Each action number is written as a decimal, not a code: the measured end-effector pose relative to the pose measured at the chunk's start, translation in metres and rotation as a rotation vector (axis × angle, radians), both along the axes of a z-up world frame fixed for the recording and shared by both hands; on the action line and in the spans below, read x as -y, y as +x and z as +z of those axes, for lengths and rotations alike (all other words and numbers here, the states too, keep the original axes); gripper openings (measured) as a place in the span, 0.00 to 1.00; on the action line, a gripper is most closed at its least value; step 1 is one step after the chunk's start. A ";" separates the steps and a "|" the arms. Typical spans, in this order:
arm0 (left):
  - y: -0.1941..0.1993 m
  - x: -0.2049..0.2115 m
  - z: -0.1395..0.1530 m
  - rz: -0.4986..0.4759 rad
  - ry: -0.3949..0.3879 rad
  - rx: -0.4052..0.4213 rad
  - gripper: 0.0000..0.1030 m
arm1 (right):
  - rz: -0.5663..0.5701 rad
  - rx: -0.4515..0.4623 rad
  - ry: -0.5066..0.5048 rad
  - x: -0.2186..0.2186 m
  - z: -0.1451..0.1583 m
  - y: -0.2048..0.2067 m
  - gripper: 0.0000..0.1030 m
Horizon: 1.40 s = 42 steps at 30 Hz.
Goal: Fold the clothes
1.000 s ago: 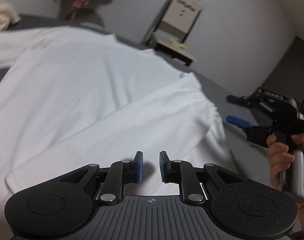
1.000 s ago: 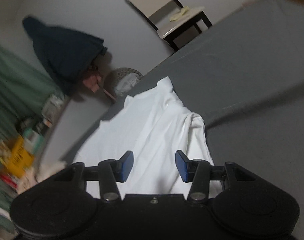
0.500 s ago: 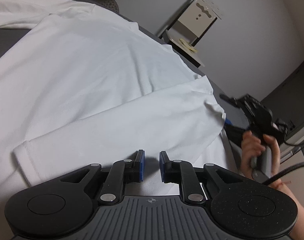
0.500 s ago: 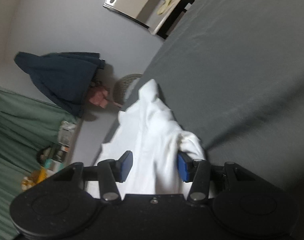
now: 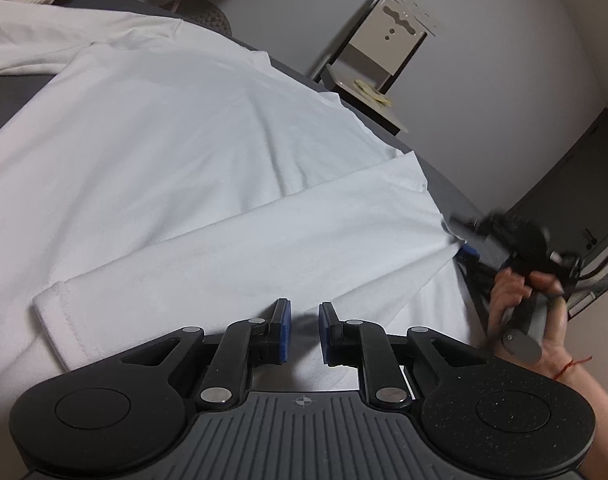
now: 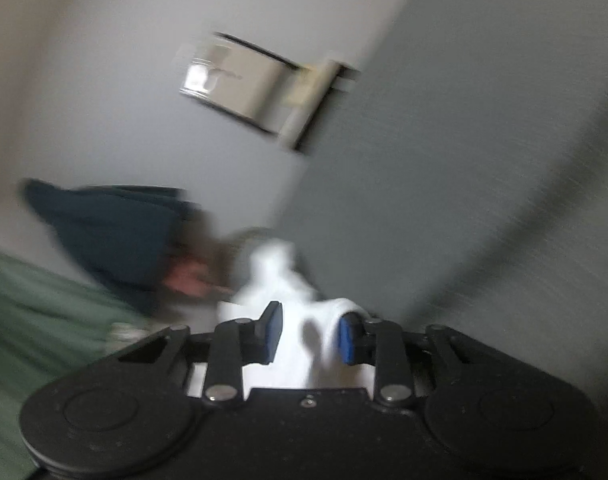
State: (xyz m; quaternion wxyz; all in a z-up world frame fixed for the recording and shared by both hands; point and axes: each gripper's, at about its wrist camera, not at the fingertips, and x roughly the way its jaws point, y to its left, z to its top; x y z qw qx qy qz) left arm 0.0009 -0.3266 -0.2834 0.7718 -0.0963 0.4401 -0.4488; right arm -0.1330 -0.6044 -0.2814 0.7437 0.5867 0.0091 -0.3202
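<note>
White shirt (image 5: 176,152) is lying spread on the grey bed (image 5: 8,96), one sleeve (image 5: 264,256) folded across its near part, cuff to the left. Left gripper (image 5: 302,334) is hovering over the near sleeve edge, fingers a narrow gap apart, gripping nothing. Right gripper (image 6: 309,334), held in a hand (image 5: 523,312) at the right, is sitting at the sleeve's shoulder end; fingers are parted with white cloth bunched between them, the view blurred, so a firm grip cannot be told. A chair (image 5: 379,64) is standing far right by the wall.
</note>
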 end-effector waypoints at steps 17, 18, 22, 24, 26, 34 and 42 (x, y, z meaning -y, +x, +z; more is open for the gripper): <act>-0.007 0.013 0.021 -0.080 0.134 0.086 0.15 | 0.272 -0.453 -0.130 0.021 0.129 0.110 0.51; -0.009 0.012 0.022 -0.088 0.145 0.096 0.16 | 0.303 -0.502 -0.151 0.028 0.137 0.131 0.48; -0.014 0.012 0.025 -0.130 0.179 0.145 0.15 | 0.379 -0.840 -0.240 0.053 0.139 0.216 0.43; -0.012 0.013 0.026 -0.129 0.175 0.133 0.16 | 0.398 -1.012 -0.238 0.065 0.128 0.244 0.32; -0.008 0.010 0.025 -0.121 0.161 0.102 0.16 | 0.424 -1.162 -0.221 0.075 0.116 0.265 0.30; 0.003 0.007 0.021 -0.134 0.132 0.030 0.16 | 0.519 -1.321 -0.170 0.088 0.099 0.309 0.27; 0.001 0.010 0.021 -0.147 0.138 0.042 0.15 | 0.572 -1.489 -0.101 0.099 0.067 0.342 0.13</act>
